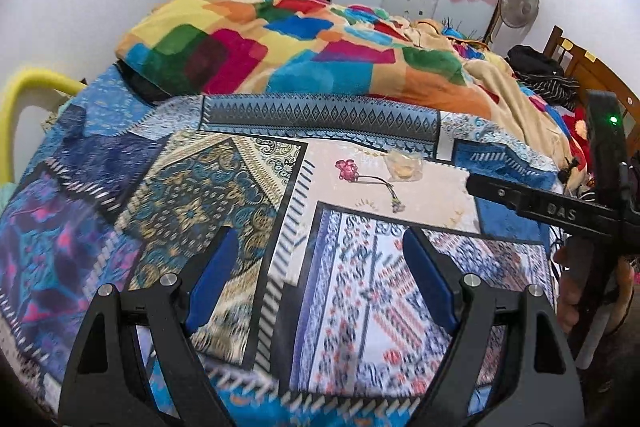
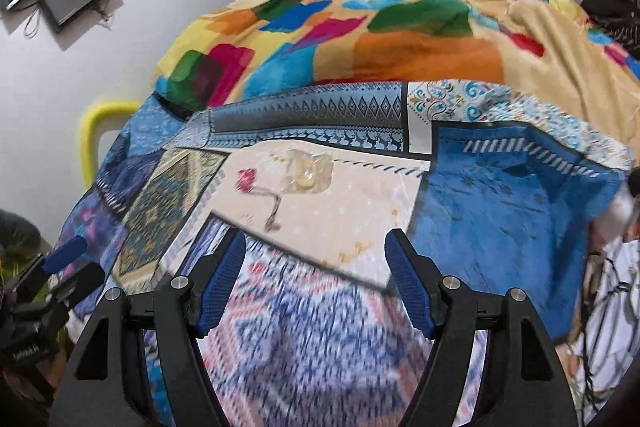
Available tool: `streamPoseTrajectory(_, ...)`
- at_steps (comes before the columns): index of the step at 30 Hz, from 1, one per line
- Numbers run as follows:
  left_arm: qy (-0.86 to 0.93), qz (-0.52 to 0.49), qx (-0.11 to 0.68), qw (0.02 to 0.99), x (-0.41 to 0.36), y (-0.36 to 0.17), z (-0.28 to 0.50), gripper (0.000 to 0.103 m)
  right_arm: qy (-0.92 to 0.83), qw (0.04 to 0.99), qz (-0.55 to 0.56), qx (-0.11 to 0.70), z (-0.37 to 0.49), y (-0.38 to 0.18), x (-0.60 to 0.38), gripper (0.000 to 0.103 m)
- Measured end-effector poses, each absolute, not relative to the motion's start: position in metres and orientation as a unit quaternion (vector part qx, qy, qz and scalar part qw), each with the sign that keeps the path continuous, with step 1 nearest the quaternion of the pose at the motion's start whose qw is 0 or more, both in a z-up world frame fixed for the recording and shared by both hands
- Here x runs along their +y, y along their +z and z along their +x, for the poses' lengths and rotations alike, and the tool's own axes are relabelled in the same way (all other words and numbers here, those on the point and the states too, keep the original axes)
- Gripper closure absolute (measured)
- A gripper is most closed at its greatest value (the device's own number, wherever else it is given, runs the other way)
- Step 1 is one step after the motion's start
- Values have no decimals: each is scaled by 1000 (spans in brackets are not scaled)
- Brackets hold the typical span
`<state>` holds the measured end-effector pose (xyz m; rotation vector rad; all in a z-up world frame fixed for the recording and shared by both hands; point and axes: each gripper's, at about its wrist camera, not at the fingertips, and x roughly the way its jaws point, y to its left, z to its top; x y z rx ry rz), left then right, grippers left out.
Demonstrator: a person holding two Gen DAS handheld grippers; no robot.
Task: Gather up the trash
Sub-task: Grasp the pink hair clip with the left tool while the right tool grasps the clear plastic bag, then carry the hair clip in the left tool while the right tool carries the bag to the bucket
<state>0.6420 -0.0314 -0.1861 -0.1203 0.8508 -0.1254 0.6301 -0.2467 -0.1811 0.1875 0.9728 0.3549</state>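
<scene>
The left claw (image 1: 316,271) and the right claw (image 2: 316,279) both have their fingers wide apart, holding nothing, above the patterned bedsheet (image 1: 200,195). Further ahead, on a beige patch, lie a clear plastic wrapper (image 1: 404,167) and just beside it a pink trinket (image 1: 347,169) on a cord. Behind is a colourful blanket (image 1: 280,55).

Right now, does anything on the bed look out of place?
Yes. On the beige patch of the bedspread lie a crumpled clear wrapper and, beside it, a pink ornament on a cord. Both are loose litter on a made bed. Both grippers, left and right, are open and empty.
</scene>
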Motion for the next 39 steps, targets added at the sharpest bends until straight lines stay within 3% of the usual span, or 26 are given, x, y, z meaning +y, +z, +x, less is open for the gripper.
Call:
streamPoseTrajectory(5,-59,-83,425,900,-28,-208,673,20,142,862,104,476,661,-201,-240,44)
streamPoseTrajectory(9,-57,-91,428,898,-25,-217,687,29,144,862,96,477,677,-211,-222,45)
streamPoseTrajectory(12,-58,-105,438,891,-22,-225,699,29,146,861,83,479,689,-218,-210,46)
streamPoseTrajectory(14,-60,-112,444,887,-21,-229,706,32,142,860,61,486,697,-224,-201,59)
streamPoseTrajectory(18,-67,-113,454,881,-26,-235,719,41,138,867,34,478,696,-225,-195,76)
streamPoseTrajectory(30,-76,-98,459,880,-68,-246,758,67,142,871,69,466,668,-222,-239,77)
streamPoseTrajectory(34,-61,-65,463,882,-82,-253,764,87,151,865,84,471,666,-223,-247,77)
streamPoseTrajectory(39,-60,-46,467,881,-89,-251,756,90,157,867,85,466,657,-216,-251,77)
